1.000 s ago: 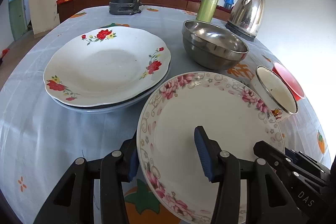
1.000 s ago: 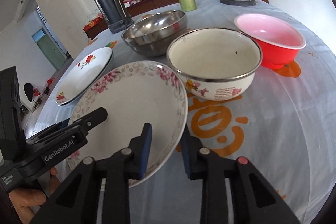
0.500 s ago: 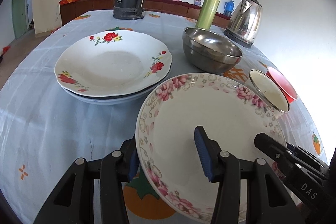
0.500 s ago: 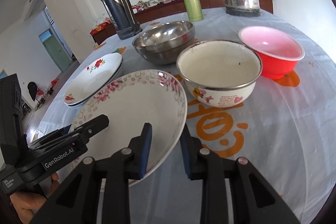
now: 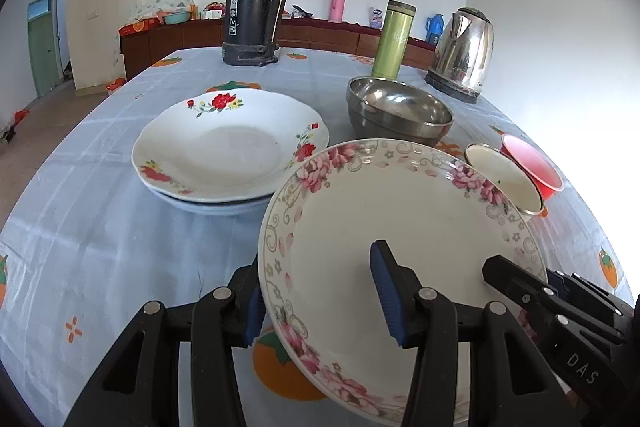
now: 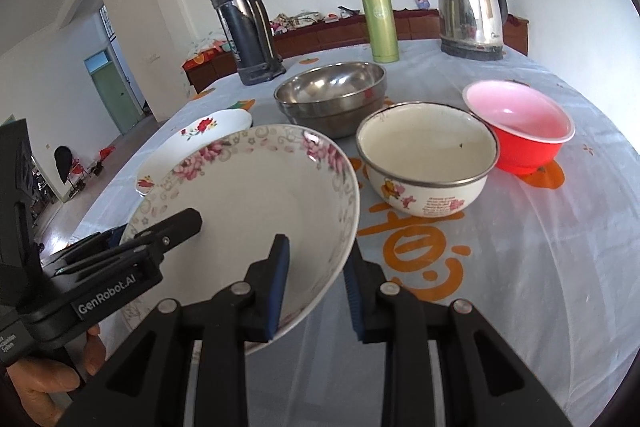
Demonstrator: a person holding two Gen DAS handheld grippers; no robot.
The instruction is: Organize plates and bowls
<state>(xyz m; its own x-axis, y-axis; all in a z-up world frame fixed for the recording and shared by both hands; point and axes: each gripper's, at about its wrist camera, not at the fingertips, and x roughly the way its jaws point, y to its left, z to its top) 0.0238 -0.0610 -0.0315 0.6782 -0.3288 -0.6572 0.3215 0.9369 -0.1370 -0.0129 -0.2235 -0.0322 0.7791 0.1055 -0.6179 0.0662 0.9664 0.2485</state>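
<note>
Between the two tools: pink-flowered plate [image 5: 404,227], lifted clear of the bench [image 5: 100,235], tilted, gripped at two rim edges.
Left tool [image 5: 320,295]: jaws about half spread, clamped across the plate's near-left rim, one blue pad [image 5: 386,293] on the inner face, the other under the rim.
Right tool [image 6: 316,287]: jaws narrow, clamped on the plate's right rim, one pad inside, one outside.
Plate look: white well, pink blossoms and pale scrollwork round the border.
Ahead-left of the left tool: red-flowered plate [image 5: 228,143] stacked on another plate, resting on the bench.
Ahead of the right tool: cream enamel bowl [image 6: 426,163]; steel bowl [image 6: 332,95] beyond it; red bowl [image 6: 520,125] to the right.
Pose: both tools angled downward toward the bench; bare hand [image 6: 44,383] wrapped round the left tool's handle.
</note>
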